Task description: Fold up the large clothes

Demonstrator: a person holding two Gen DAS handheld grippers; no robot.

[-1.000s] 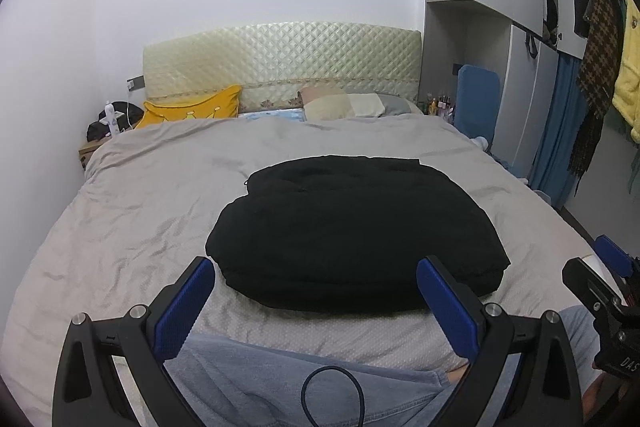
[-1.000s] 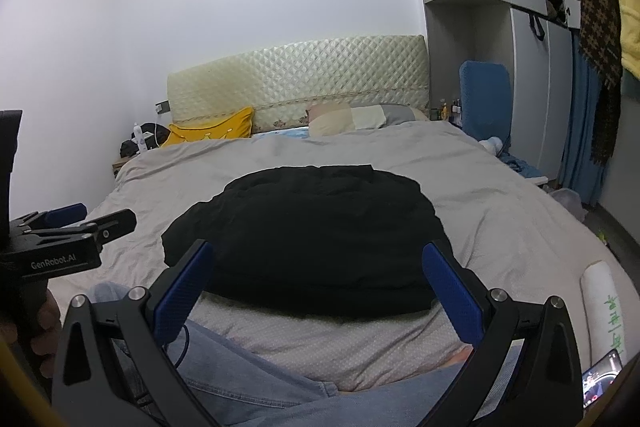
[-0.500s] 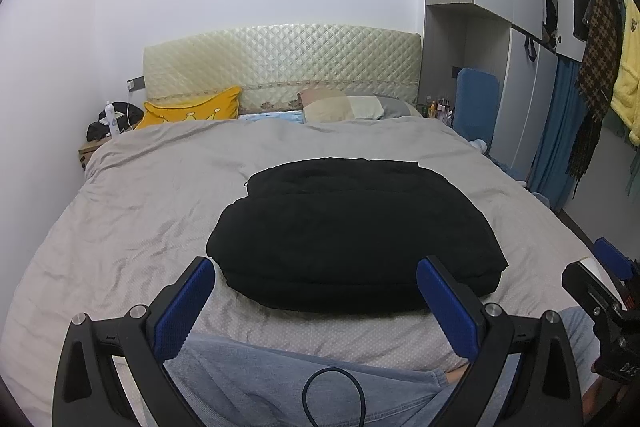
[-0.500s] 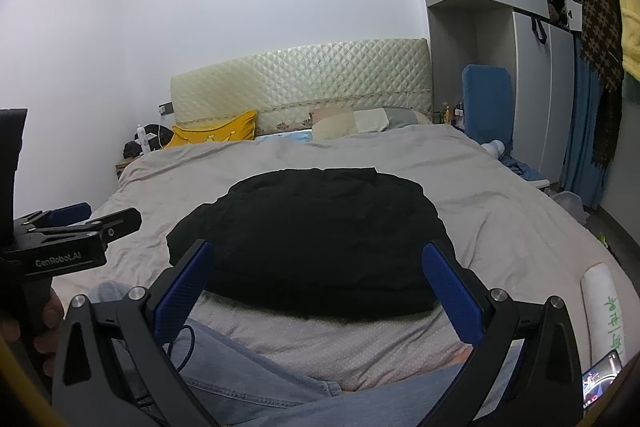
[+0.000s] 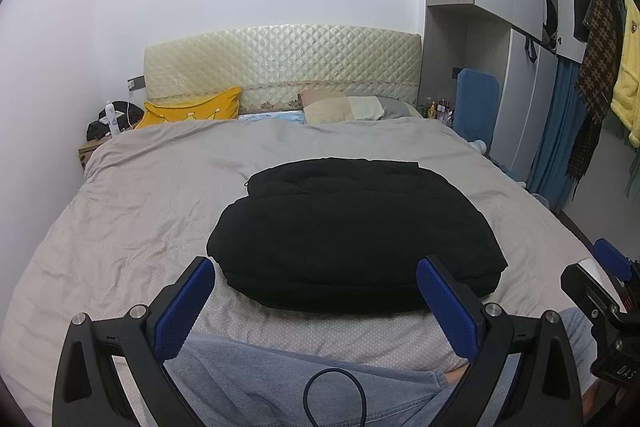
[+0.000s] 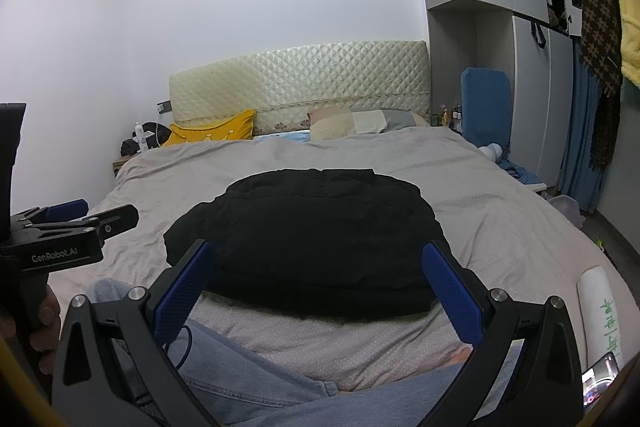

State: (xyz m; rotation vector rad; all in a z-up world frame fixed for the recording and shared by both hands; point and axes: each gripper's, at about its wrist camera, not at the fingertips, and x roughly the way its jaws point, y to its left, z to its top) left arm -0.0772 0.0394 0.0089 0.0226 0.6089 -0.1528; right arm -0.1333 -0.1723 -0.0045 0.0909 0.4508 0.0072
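Observation:
A black padded garment [image 5: 352, 227] lies in a compact folded bundle on the grey bedspread [image 5: 140, 211], in the middle of the bed; the right wrist view shows the same garment [image 6: 308, 239]. My left gripper [image 5: 316, 287] hovers open just short of its near edge, holding nothing. My right gripper [image 6: 318, 281] is open too, at the same near edge, and empty. Each gripper appears in the other's view: the right one [image 5: 600, 291] at the right border, the left one [image 6: 68, 231] at the left, held by a hand.
A person's legs in blue jeans [image 6: 240, 379] rest on the bed below the grippers. Pillows [image 5: 192, 111] and a quilted headboard [image 5: 280, 63] stand at the far end. A wardrobe with hanging clothes [image 5: 600, 67] lines the right side. A white roll [image 6: 600, 311] lies at the bed's right edge.
Both wrist views have tilted up very slightly; the garment and both open grippers otherwise stay as they were.

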